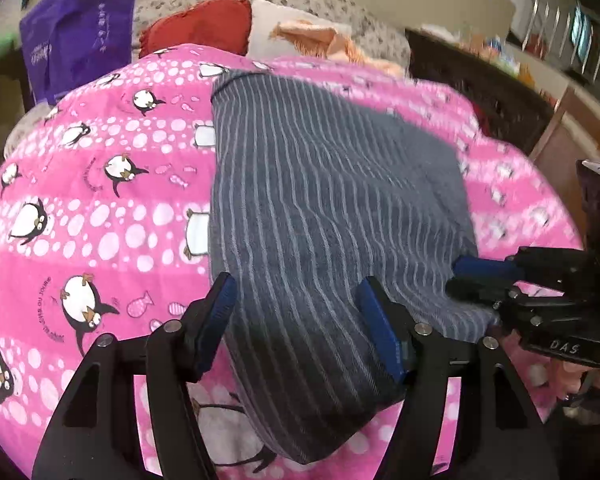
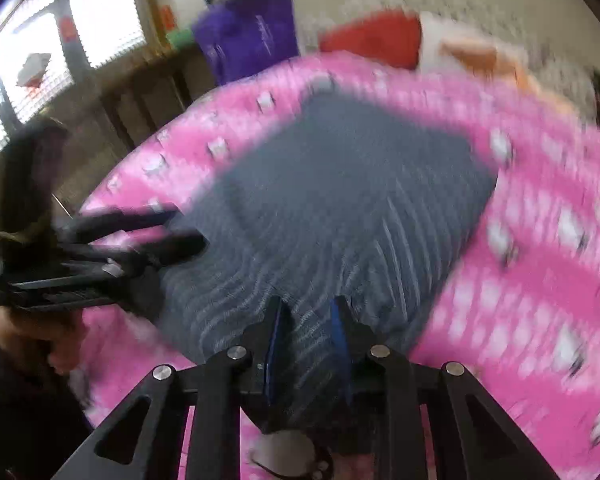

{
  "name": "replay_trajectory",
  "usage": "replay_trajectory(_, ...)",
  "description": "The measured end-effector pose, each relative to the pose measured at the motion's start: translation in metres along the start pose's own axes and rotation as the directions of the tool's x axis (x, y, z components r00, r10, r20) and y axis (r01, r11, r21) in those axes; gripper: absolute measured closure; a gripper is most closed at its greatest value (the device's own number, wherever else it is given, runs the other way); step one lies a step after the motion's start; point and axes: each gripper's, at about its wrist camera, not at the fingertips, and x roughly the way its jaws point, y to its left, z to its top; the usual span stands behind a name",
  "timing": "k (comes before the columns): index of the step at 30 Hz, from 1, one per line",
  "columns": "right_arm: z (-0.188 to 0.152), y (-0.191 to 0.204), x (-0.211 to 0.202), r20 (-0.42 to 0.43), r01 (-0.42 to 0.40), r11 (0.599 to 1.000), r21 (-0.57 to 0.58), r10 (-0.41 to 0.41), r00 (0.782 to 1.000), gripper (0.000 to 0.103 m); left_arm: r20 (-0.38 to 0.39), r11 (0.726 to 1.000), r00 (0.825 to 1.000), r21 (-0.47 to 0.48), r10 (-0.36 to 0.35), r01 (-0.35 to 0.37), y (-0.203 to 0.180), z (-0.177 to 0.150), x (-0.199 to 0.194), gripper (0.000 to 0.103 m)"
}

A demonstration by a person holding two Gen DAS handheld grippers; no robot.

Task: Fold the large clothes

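Observation:
A grey garment with thin pale stripes (image 1: 332, 184) lies folded on a pink penguin-print bedspread (image 1: 100, 208). My left gripper (image 1: 296, 308) stands open over the garment's near end. One blue pad sits at the left edge and the other rests on the cloth, without pinching it. In the left wrist view my right gripper (image 1: 454, 278) comes in from the right at the garment's right edge. The blurred right wrist view shows the right gripper (image 2: 308, 320) shut on a puckered bunch of the striped garment (image 2: 340, 184). There the left gripper (image 2: 184, 226) is at the left edge, jaws apart.
At the head of the bed lie a red cushion (image 1: 204, 28), a white pillow (image 1: 276, 28) and an orange cloth (image 1: 324, 40). A purple bag (image 1: 80, 36) stands at the back left. Dark furniture (image 1: 480, 84) runs along the right side, and a person's hand (image 2: 40, 332) holds the left gripper.

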Motion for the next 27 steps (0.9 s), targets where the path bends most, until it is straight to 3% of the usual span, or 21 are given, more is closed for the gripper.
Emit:
replay_trajectory(2, -0.003, 0.001, -0.001, 0.019, 0.017, 1.000, 0.002, -0.018, 1.000, 0.080, 0.004, 1.000, 1.000, -0.002, 0.000, 0.000, -0.003, -0.001, 0.003, 0.016)
replay_trajectory(4, -0.008, 0.004, -0.004, 0.030, 0.039, 0.999, -0.013, -0.038, 0.999, 0.080, -0.015, 0.999, 1.000, -0.043, 0.005, -0.006, 0.000, -0.002, 0.011, 0.008)
replay_trajectory(6, -0.009, 0.002, -0.003, 0.045, 0.038, 0.999, -0.007, -0.038, 0.998, 0.079, -0.027, 0.992, 0.998, -0.117, -0.049, 0.045, 0.010, -0.006, 0.017, 0.007)
replay_trajectory(9, -0.014, -0.004, -0.007, 0.077, 0.008, 1.000, 0.029, -0.010, 0.997, 0.079, -0.017, 0.961, 0.987, -0.231, -0.162, 0.154, 0.029, -0.014, 0.025, 0.005)
replay_trajectory(19, -0.023, -0.004, -0.010, 0.168, -0.035, 0.999, 0.024, 0.030, 0.985, 0.078, 0.082, 0.957, 0.981, -0.218, -0.176, 0.190, 0.030, -0.021, 0.025, 0.001)
replay_trajectory(27, -0.024, -0.002, -0.011, 0.173, -0.027, 1.000, 0.016, 0.024, 0.985, 0.078, 0.116, 0.934, 0.978, -0.297, -0.172, 0.200, 0.036, -0.022, 0.024, 0.001)
